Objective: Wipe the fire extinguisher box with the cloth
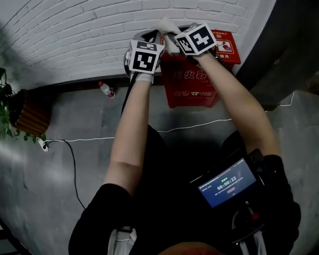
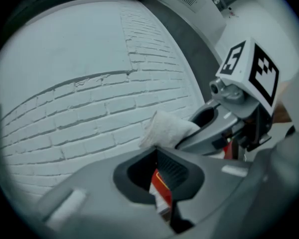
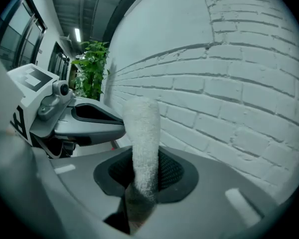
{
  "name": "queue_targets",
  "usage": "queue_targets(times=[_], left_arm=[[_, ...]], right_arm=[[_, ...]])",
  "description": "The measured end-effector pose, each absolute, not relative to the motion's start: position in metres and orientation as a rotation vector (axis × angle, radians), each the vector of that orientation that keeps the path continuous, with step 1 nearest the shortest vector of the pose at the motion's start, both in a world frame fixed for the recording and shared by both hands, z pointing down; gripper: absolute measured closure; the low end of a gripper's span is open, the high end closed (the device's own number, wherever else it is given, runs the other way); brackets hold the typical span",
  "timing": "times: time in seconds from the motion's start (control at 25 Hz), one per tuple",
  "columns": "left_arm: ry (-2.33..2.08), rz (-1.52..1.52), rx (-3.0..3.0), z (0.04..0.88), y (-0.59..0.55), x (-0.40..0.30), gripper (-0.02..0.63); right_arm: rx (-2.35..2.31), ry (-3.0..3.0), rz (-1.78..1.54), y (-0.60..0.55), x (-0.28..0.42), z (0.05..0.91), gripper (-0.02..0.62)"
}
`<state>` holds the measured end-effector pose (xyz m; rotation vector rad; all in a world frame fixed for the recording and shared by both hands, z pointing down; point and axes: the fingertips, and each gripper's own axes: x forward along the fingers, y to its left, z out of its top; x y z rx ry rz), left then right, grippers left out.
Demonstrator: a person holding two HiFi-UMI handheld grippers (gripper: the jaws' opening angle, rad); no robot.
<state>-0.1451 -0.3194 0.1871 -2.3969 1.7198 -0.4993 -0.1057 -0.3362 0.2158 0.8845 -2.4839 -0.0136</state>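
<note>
The red fire extinguisher box point(image 1: 194, 84) stands on the floor against the white brick wall point(image 1: 85, 31). My right gripper point(image 1: 171, 35) is above the box's top, shut on a white cloth point(image 1: 167, 24). In the right gripper view the cloth point(image 3: 142, 133) stands up out of the shut jaws point(image 3: 142, 176) toward the wall. My left gripper point(image 1: 148, 37) hovers beside it, above the box's left top corner, jaws together. In the left gripper view a strip of the red box point(image 2: 162, 183) shows low behind the left gripper point(image 2: 158, 156). The cloth point(image 2: 167, 128) and right gripper point(image 2: 188, 135) are just to its right.
A small bottle with a red cap point(image 1: 107, 89) lies at the wall's foot left of the box. A potted plant point(image 1: 10, 110) stands far left. A white cable point(image 1: 175, 127) crosses the grey floor to a plug point(image 1: 44, 145). A dark pillar point(image 1: 287, 31) rises right of the box.
</note>
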Motion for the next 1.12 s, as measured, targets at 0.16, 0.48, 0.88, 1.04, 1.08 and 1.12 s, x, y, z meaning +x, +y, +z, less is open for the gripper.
queue_targets(times=[0.16, 0.48, 0.88, 1.04, 1.08, 1.12], left_arm=[[1.8, -0.532, -2.406, 0.205, -0.307, -0.171, 0.604], [1.775, -0.585, -2.497, 0.248, -0.302, -0.162, 0.604], [1.72, -0.614, -2.548, 0.261, -0.305, -0.126, 0.604], [1.738, -0.585, -2.549, 0.264, -0.306, -0.114, 0.604], [1.739, -0.581, -2.553, 0.264, -0.306, -0.109, 0.604], [1.736, -0.574, -2.555, 0.264, -0.307, -0.103, 0.604]], right_arm=[[0.797, -2.486, 0.051, -0.319, -0.139, 0.241, 0.5], [0.835, -2.294, 0.001, -0.332, -0.129, 0.292, 0.5], [0.892, -2.204, -0.091, -0.341, -0.097, 0.297, 0.502], [0.921, -2.209, -0.072, -0.342, -0.076, 0.297, 0.5], [0.931, -2.21, -0.064, -0.343, -0.069, 0.297, 0.5], [0.941, -2.211, -0.057, -0.344, -0.062, 0.297, 0.5]])
